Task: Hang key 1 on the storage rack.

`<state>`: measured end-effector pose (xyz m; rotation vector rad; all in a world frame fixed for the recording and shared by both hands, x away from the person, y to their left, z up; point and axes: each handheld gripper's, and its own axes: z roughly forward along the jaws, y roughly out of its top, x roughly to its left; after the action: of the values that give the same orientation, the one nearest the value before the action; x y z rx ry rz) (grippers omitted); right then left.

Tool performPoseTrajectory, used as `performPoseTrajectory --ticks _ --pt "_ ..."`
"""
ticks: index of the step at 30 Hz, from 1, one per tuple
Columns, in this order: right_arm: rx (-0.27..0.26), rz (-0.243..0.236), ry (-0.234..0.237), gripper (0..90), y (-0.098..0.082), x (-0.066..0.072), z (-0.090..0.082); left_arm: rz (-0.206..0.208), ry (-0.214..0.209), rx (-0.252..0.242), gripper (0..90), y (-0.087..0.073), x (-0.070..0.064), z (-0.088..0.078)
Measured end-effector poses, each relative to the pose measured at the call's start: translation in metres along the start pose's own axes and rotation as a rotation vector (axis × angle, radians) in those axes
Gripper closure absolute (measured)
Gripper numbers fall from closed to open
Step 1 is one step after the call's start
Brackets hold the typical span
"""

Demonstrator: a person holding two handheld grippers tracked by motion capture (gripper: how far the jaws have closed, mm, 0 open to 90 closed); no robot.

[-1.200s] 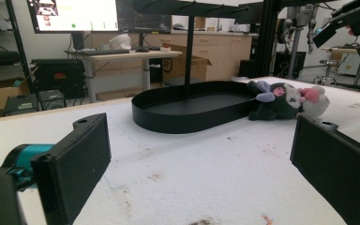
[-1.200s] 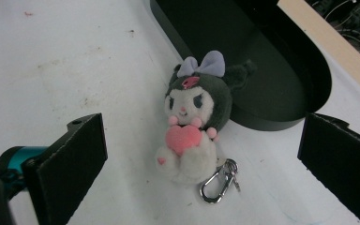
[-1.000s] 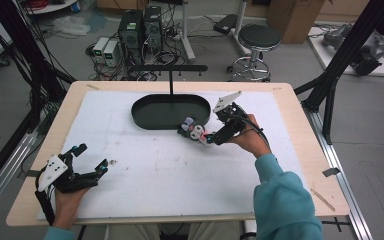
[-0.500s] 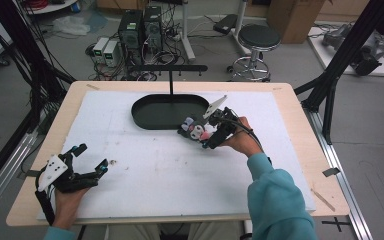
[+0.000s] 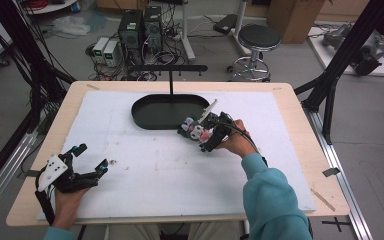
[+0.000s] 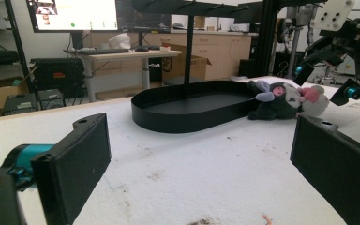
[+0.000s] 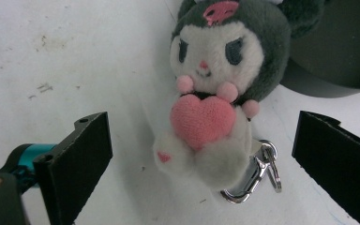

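White table (image 5: 145, 185) bears black tray (image 5: 150, 120) seemingly touching plush (image 5: 195, 131).

Materials and finish
Fuzzy cloth plush toy (image 7: 215, 93); shiny metal clasp (image 7: 258, 176); matt black tray (image 6: 192, 110); scuffed white mat (image 5: 180, 170).

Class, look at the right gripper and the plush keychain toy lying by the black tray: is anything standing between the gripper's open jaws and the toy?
Nothing visible does. The right gripper is open just above the plush toy, a jaw on either side, with bare white mat between. Its metal clasp lies beside it, and the black tray sits just behind its head.
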<state>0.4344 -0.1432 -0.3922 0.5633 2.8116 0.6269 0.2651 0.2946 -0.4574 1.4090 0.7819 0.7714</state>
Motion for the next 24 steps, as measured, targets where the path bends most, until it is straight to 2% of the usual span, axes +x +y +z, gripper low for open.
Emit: performPoseTrajectory --ticks 6,9,11,17,24 --pt "0.024 -0.001 -0.007 6.1 0.0001 -0.0017 0.0047 0.000 0.000 0.000 5.7 0.0000 0.0000 0.0000" --pt "0.029 -0.010 -0.006 16.2 0.0001 -0.0033 0.0051 0.000 0.000 0.000 5.7 0.0000 0.0000 0.0000" --pt "0.030 -0.015 -0.023 16.7 0.0006 -0.0034 0.0046 0.002 0.000 0.001 5.7 0.0000 0.0002 -0.0001" --pt "0.049 -0.019 -0.034 18.3 0.0012 -0.0027 0.0071 0.001 0.000 0.000 5.7 0.0000 0.0001 0.0001" --pt "0.044 -0.029 -0.036 21.5 0.0037 -0.0011 0.0092 0.001 0.000 0.001 5.7 0.0000 0.0001 0.0001"
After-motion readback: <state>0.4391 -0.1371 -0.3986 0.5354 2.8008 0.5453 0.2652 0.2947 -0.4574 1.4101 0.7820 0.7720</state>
